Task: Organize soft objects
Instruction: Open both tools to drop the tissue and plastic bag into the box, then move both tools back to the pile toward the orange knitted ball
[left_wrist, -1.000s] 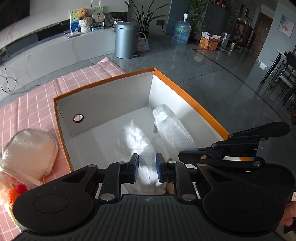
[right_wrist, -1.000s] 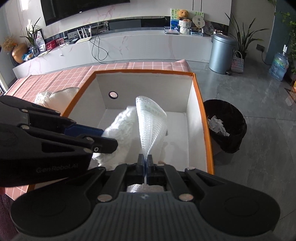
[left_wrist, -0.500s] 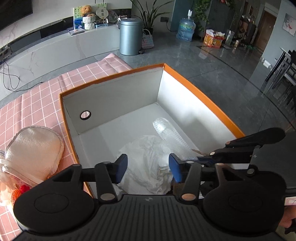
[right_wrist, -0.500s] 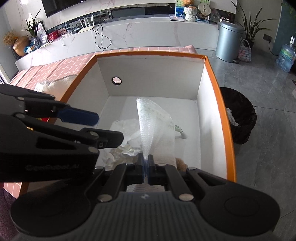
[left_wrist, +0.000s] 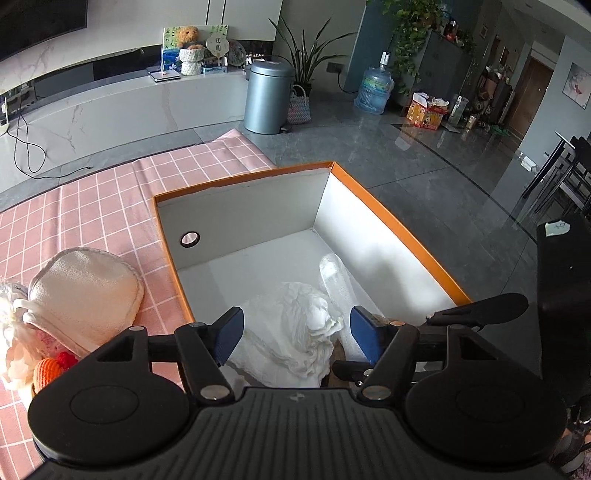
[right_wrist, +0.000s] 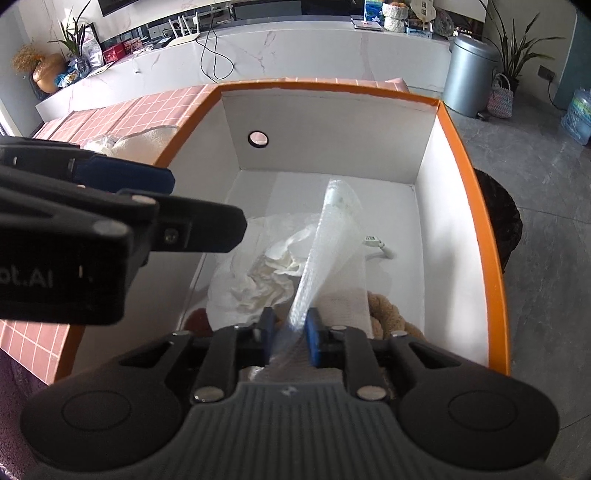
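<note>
An orange-rimmed white box (left_wrist: 399, 221) (right_wrist: 480, 206) sits on a pink checked cloth (left_wrist: 92, 214). Inside lie a crumpled white cloth (left_wrist: 295, 332) (right_wrist: 258, 280), a sheet of bubble wrap (left_wrist: 336, 277) (right_wrist: 332, 236) and a brown plush toy (right_wrist: 388, 314). My left gripper (left_wrist: 297, 334) is open and empty above the white cloth. My right gripper (right_wrist: 290, 328) has its jaws slightly parted, with the bubble wrap's near end still between them. A cream pad (left_wrist: 81, 291) and an orange knitted toy (left_wrist: 48, 369) lie left of the box.
A black waste bin (right_wrist: 498, 229) stands on the floor right of the box. A grey metal bin (left_wrist: 269, 98) and a white cabinet are farther back. The left gripper's body (right_wrist: 110, 240) reaches over the box's left wall in the right wrist view.
My left gripper opened wide and let the white cloth drop into the box, then pulled back. My right gripper lowered the bubble wrap into the box and its jaws have parted.
</note>
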